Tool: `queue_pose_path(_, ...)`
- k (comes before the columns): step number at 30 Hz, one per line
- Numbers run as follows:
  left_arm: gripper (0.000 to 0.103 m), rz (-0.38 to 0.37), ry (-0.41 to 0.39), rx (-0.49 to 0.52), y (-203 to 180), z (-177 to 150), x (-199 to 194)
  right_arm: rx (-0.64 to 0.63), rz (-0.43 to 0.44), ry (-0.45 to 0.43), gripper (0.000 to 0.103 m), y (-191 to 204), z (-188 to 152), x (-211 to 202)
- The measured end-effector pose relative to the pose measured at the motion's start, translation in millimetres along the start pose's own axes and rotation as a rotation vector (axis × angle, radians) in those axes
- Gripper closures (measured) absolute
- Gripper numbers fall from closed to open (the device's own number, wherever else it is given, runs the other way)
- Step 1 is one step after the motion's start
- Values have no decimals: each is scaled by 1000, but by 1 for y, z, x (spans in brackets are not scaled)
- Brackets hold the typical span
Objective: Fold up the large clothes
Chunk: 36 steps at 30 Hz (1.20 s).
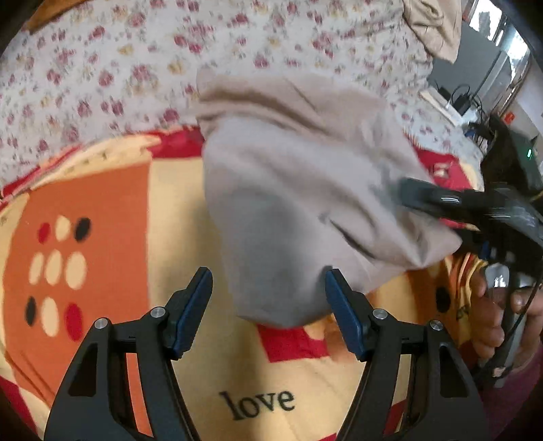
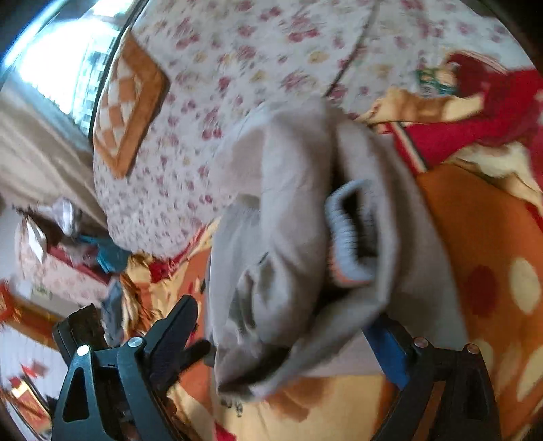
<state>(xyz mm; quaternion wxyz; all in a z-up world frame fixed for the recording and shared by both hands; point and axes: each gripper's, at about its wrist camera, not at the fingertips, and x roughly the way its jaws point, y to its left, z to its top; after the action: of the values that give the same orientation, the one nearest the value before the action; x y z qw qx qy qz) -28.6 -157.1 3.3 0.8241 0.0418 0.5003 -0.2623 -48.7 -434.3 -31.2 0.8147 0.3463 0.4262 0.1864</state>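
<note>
A big grey garment lies bunched on a patterned blanket. My left gripper is open just above its near hem; the right pad brushes the cloth and the left pad stands apart from it. In the right wrist view the same grey garment, with a ribbed cuff showing, fills the space between the jaws of my right gripper. A strip of blanket shows between the left finger and the cloth. From the left wrist view the right gripper sits at the garment's right edge, held by a hand.
A floral sheet covers the bed beyond the blanket. A beige cloth lies at the far right, with a desk and cables past it. An orange checked pillow, a curtain and clutter lie to the left.
</note>
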Motion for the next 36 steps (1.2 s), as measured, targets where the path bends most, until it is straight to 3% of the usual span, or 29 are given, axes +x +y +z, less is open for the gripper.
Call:
queue_pose_path(1, 35, 3, 13, 2, -3, 0, 7, -45, -49, -6, 73, 4, -1, 5)
queue_pose_path(2, 35, 6, 22, -2, -4, -1, 12, -68, -97, -6, 80, 6, -2, 6)
queue_pose_path(4, 35, 3, 34, -11, -1, -5, 17, -59, -75, -38, 88, 1, -3, -10)
queue_pose_path(7, 33, -17, 65, -29, 8, -11, 28, -58, -108, -91, 89, -11, -2, -36)
queue_pose_path(11, 33, -26, 70, -43, 8, -14, 25, 58, -183, -2, 89, -50, -7, -12)
queue_pose_path(16, 33, -12, -32, -5, 5, -10, -14, -14, -218, -50, 89, -33, -1, -25)
queue_pose_path(20, 33, -6, -74, -59, 12, -1, -23, 20, -161, -60, 89, -40, 0, -25)
queue_pose_path(21, 33, -4, -77, -70, 14, 1, -22, 23, -151, -65, 84, -38, 0, -27)
queue_pose_path(23, 33, 8, -89, -112, 18, 6, -14, 23, -136, -94, 50, -33, 0, -32)
queue_pose_path(24, 33, 13, -91, -132, 20, 8, -9, 26, -133, -117, 26, -31, -1, -34)
queue_pose_path(26, 33, 53, -82, -149, 21, 13, 4, 14, -123, -119, 34, -29, -2, -28)
queue_pose_path(27, 32, 78, -64, -153, 21, 14, 12, 0, -135, -99, 61, -26, -1, -21)
queue_pose_path(28, 32, 80, -50, -165, 22, 14, 17, -8, -135, -90, 80, -25, -1, -18)
queue_pose_path(31, 30, 20, -41, -183, 28, 10, 23, -29, -123, -102, 88, -22, -2, -23)
queue_pose_path(34, 28, -30, -24, -178, 25, 6, 27, 10, -177, -93, 88, -42, 0, -28)
queue_pose_path(36, 28, -16, -12, -178, 22, 8, 25, 47, -224, -50, 88, -54, -2, -14)
